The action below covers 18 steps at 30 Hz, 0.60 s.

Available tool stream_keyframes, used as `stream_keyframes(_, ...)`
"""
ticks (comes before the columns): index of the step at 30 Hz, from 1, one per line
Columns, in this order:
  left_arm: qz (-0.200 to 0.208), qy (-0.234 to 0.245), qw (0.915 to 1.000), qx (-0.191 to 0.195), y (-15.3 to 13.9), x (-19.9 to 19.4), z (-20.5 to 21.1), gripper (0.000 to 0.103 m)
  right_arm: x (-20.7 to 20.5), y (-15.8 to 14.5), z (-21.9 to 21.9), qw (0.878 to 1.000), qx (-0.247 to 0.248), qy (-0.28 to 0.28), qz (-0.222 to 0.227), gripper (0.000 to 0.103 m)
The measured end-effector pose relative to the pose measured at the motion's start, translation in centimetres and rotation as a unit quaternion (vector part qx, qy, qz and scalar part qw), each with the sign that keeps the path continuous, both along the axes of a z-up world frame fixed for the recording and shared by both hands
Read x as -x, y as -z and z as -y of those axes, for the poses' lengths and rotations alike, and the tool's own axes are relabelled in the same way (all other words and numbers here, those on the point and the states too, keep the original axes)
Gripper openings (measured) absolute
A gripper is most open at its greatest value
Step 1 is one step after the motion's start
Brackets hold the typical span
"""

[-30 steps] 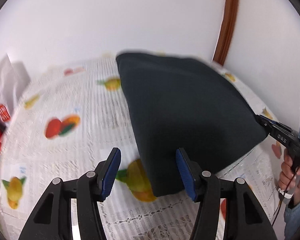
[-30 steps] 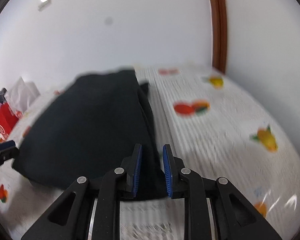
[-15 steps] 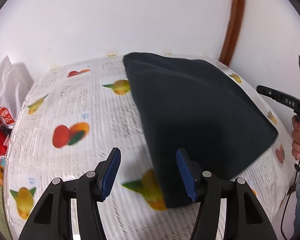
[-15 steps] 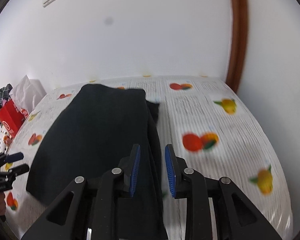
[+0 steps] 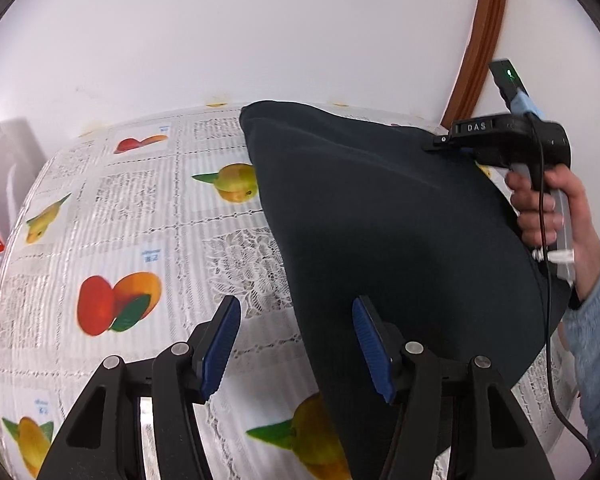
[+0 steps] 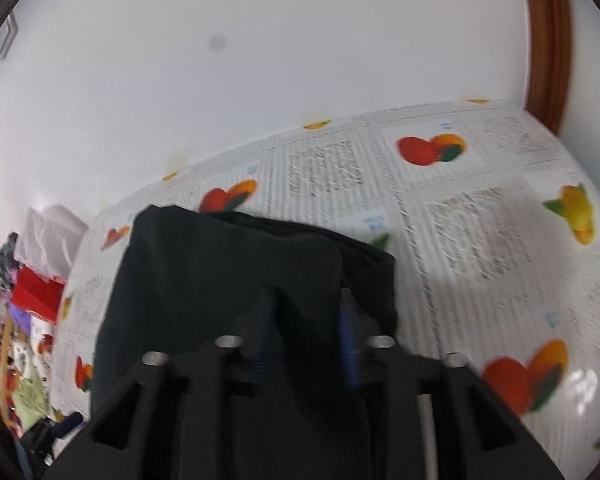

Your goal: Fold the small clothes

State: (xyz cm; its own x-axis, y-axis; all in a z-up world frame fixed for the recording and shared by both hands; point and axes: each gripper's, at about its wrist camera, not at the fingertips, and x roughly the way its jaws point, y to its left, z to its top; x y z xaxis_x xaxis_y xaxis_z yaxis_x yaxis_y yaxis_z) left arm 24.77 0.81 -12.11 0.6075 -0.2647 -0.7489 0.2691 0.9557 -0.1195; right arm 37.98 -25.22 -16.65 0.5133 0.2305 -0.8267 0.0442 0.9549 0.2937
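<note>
So the dark cloth [image 5: 400, 240] is lying flat on the fruit-print tablecloth [image 5: 140, 220], taking up the right half of the table, with its long axis running from the near edge out toward the far wall. The left tongs [image 5: 296, 344] are hanging open right over the cloth's near left edge. The left pad is above bare tablecloth, the right pad is above the cloth, so that long left edge runs pretty much straight up the gap between them, and nothing is pinched. The right tongs [image 5: 440, 145] are way over at the far right corner of the cloth, tips just at the hem, held in a hand [image 5: 548, 216] off the right side. Its own camera is blurry, but the jaws have just been closing, there's a narrow gap left between the pads, and I see dark cloth in that gap without being able to say it's actually squeezed. My read is that the whole next move hangs on that left edge. It sits directly under the left tongs and well apart from the right ones, so the left hand looks like the one to grab there. A fold would likely go across the long axis, or bring the left side over to the right.
</note>
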Motion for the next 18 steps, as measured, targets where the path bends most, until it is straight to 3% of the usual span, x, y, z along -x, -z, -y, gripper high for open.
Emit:
stream_keyframes(3,-0.008,0.004,0.9999,0.014,0.1,-0.2,-0.4,0.058,0.4,-1.1,1.4,0.999,-0.012,-0.001,0.051,0.013)
stream_keyframes(8,-0.012,0.004,0.9997,0.019,0.5,-0.3,-0.5,0.058,0.0,0.3,3.0,0.999,-0.044,0.016,0.015,0.018)
stream_keyframes(15,-0.007,0.004,0.9999,0.015,0.3,1.6,-1.0,0.056,6.2,-3.3,4.4,0.999,0.024,0.013,0.036,0.021)
stream_keyframes(18,-0.007,0.002,0.9998,0.017,0.4,3.1,-1.4,0.056,10.8,-3.9,5.6,0.998,0.039,0.013,0.044,0.033)
